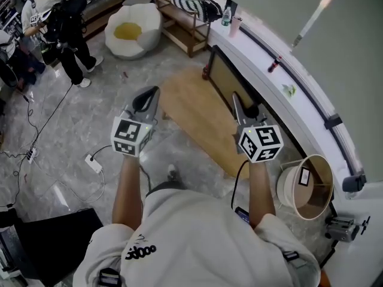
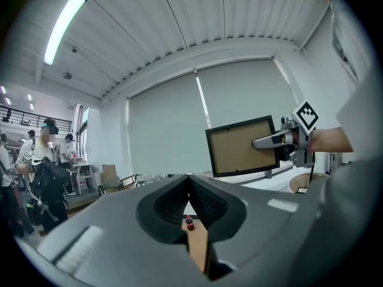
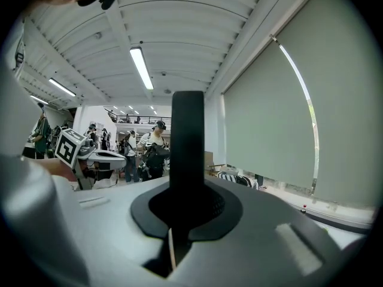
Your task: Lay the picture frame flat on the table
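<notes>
Closest below the head camera, my white cotton T-shirt is filling the bottom of the view, with both bare forearms reaching out ahead. My right gripper [image 1: 239,103] is pinching the thin, black-edged, brown-faced picture frame [image 1: 226,79] by one side edge. In the right gripper view, that edge is showing as a dark upright bar clamped between the jaws. The frame is standing upright along the far edge of the long pale wooden table [image 1: 191,109], just beside the curved glossy white ledge [image 1: 263,52]. Whether its bottom edge is touching the wood I cannot tell.

My left gripper [image 1: 151,95] is hovering near the table's left end, its ribbed black jaws pressing together on nothing. Between my two grippers the smooth tabletop is showing open wood on the frame's near side.

On the right, a round cream bin [image 1: 287,190] is standing near the table's end, below the ledge. On the left, grey marbled floor [image 1: 72,136] is spreading wide, with a white power strip [image 1: 94,163] lying on it. A small red bottle [image 1: 274,64] is sitting on the ledge.
</notes>
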Demonstrator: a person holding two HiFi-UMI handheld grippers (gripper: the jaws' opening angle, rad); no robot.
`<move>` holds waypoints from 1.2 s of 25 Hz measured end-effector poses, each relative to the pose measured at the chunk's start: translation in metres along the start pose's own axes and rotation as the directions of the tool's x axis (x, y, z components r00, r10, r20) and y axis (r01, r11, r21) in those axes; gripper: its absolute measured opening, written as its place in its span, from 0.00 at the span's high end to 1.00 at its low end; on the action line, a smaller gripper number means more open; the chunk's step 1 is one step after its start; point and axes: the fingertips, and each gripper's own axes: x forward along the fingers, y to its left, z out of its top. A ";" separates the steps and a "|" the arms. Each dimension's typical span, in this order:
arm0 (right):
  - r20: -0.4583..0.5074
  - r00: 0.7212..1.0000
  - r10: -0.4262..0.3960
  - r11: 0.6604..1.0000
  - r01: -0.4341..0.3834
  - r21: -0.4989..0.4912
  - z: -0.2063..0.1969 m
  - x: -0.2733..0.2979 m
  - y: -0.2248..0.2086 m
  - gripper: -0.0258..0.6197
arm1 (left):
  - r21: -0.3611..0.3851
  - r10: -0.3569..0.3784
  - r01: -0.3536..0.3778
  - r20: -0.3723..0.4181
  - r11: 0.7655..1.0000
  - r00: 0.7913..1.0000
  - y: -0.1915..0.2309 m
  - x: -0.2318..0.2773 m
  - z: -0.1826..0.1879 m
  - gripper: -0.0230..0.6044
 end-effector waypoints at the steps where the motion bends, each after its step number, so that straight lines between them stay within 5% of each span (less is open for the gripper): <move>1: -0.004 1.000 -0.001 1.000 0.001 -0.001 0.001 0.007 -0.001 0.94 | -0.003 -0.001 0.001 -0.001 1.000 1.000 0.006 0.004 -0.001 0.95; 30: -0.070 0.996 -0.060 0.998 0.060 0.000 -0.008 0.132 0.002 0.94 | -0.046 -0.064 0.062 -0.035 0.997 0.997 0.113 0.066 -0.042 0.95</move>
